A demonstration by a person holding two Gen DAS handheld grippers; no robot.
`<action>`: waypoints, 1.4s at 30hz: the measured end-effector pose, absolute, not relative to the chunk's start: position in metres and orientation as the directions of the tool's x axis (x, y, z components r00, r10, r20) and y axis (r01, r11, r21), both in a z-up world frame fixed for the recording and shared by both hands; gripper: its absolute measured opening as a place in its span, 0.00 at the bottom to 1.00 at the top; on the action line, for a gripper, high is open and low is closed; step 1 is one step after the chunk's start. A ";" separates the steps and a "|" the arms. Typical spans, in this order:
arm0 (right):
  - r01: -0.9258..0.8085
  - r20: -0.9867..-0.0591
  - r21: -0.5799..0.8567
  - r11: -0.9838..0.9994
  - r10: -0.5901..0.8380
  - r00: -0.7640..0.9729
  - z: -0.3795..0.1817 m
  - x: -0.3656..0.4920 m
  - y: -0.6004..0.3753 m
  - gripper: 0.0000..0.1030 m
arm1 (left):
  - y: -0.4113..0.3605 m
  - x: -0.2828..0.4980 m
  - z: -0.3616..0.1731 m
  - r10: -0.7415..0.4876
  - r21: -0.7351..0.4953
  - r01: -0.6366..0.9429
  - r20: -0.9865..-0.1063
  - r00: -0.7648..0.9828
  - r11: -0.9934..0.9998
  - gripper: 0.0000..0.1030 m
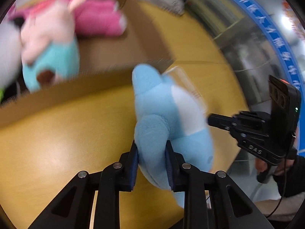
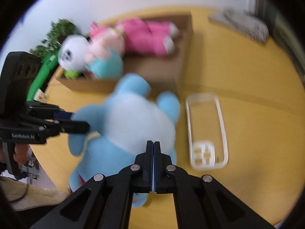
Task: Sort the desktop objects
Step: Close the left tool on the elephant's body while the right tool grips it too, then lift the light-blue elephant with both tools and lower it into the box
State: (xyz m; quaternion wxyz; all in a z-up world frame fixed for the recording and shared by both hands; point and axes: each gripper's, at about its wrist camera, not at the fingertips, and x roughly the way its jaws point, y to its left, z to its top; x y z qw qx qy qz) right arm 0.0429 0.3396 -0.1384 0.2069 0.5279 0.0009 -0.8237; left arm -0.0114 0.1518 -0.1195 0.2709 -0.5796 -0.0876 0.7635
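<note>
A light-blue plush toy [image 1: 162, 114] with a white belly [image 2: 124, 114] lies on the yellow table [image 1: 57, 143], just in front of a cardboard box [image 2: 183, 57]. My left gripper [image 1: 151, 147] is shut on one of its blue limbs, the pads pressing the fabric from both sides; in the right wrist view the left gripper [image 2: 83, 124] reaches in from the left. My right gripper [image 2: 153, 145] has its jaws closed together, tips against the white belly, and enters the left wrist view from the right [image 1: 209, 119]. Whether it pinches fabric I cannot tell.
The box holds a pink plush [image 2: 148, 36], a pink-and-teal plush [image 2: 106, 64] and a white round-headed plush [image 2: 73, 55]. A clear plastic tray [image 2: 205, 129] lies right of the blue toy. A grey object [image 2: 240, 24] sits at the back right, green plants [image 2: 55, 34] at the back left.
</note>
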 end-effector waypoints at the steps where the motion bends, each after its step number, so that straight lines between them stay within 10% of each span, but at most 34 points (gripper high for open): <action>1: 0.355 -0.873 0.211 -0.911 -0.339 -0.351 -0.136 0.039 0.337 0.00 | 0.152 -0.013 -0.110 0.521 -0.446 -0.324 -0.830 -0.199 -0.835 0.26; 5: 0.298 -0.891 0.260 -0.918 -0.347 -0.293 -0.153 0.024 0.350 0.02 | 0.147 -0.025 -0.113 0.493 -0.417 -0.325 -0.847 -0.201 -0.849 0.26; 9: 0.210 -0.913 0.296 -0.932 -0.341 -0.224 -0.199 0.033 0.369 0.50 | 0.125 -0.031 -0.140 0.445 -0.392 -0.270 -0.878 -0.175 -0.879 0.25; 18: 0.182 -0.902 0.389 -0.903 -0.413 -0.126 -0.245 0.036 0.327 0.50 | 0.086 -0.033 -0.173 0.409 -0.379 -0.202 -0.903 -0.134 -0.903 0.24; 22: 0.166 -0.905 0.388 -0.907 -0.409 -0.118 -0.257 0.032 0.317 0.25 | 0.087 -0.030 -0.180 0.403 -0.373 -0.222 -0.908 -0.109 -0.901 0.20; 27: 0.241 -0.888 0.321 -0.916 -0.380 -0.259 -0.203 0.032 0.310 0.22 | 0.090 -0.026 -0.159 0.424 -0.380 -0.264 -0.896 -0.134 -0.887 0.00; 34: 0.380 -0.821 0.223 -0.898 -0.383 -0.423 -0.107 -0.008 0.297 0.20 | 0.102 -0.048 -0.063 0.547 -0.434 -0.370 -0.784 -0.294 -0.822 0.00; 42: 0.377 -0.771 0.332 -0.865 -0.479 -0.420 -0.103 -0.036 0.313 0.19 | 0.059 -0.063 -0.092 0.514 -0.455 -0.243 -0.795 -0.321 -0.856 0.01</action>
